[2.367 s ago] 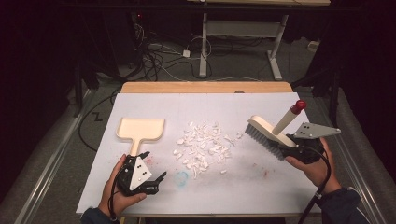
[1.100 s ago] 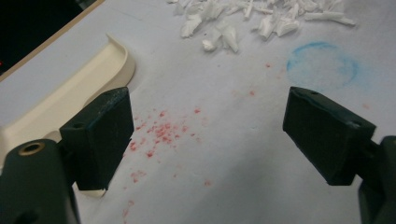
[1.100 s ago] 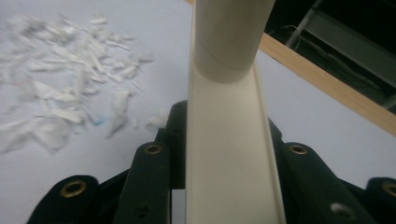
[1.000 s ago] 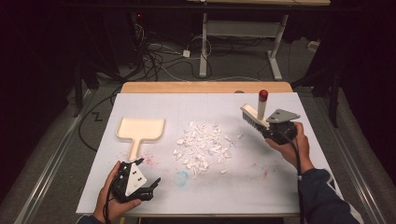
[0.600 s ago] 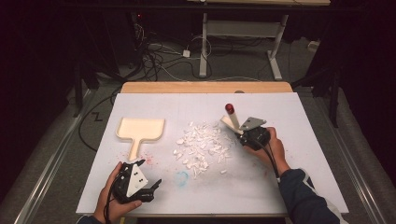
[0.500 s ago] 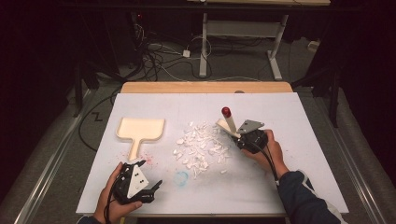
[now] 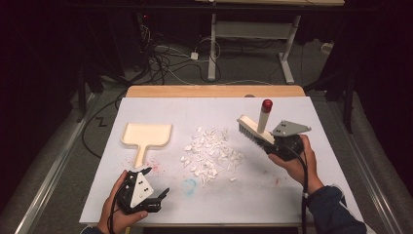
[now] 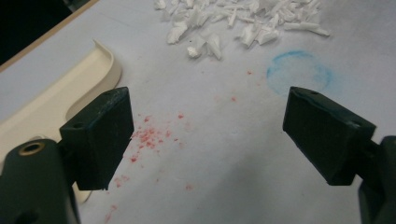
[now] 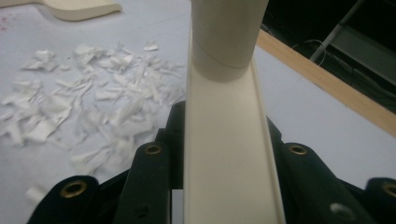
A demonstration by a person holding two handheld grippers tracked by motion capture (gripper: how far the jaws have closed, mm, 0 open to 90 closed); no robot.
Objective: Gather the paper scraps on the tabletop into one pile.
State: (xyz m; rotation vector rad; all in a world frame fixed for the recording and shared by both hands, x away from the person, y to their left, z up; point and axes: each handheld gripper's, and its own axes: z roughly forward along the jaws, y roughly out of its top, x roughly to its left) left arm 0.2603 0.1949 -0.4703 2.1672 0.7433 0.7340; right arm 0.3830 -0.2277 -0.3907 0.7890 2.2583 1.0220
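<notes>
Now, nearest your edge of the table, your left gripper [image 7: 160,199] rests on the white paper sheet [image 7: 272,195] near the near-left corner, jaws spread wide with nothing between them; it has not shifted over the last seconds. Through its own view, red speckles [image 8: 149,137] and a faint blue ring mark [image 8: 299,72] lie just ahead of it. Beyond that, toward the left edge, the cream plastic dustpan [image 7: 145,136] lies flat, handle pointing at you, untouched.

At mid-table sits the heap of white paper scraps [image 7: 210,152]. Compared with half a second ago, your right gripper [image 7: 272,142] has drawn back toward the right edge from the heap's right flank. Its jaws are clamped tight on the cream hand brush with the red-capped handle [image 7: 255,129], bristles now hanging clear to the right of the scraps.

Judgement: one stroke has ended; the heap looks slightly tighter on its right side, yet remains well apart from the dustpan. More leftward sweeps needed, and your left gripper must take the pan.
</notes>
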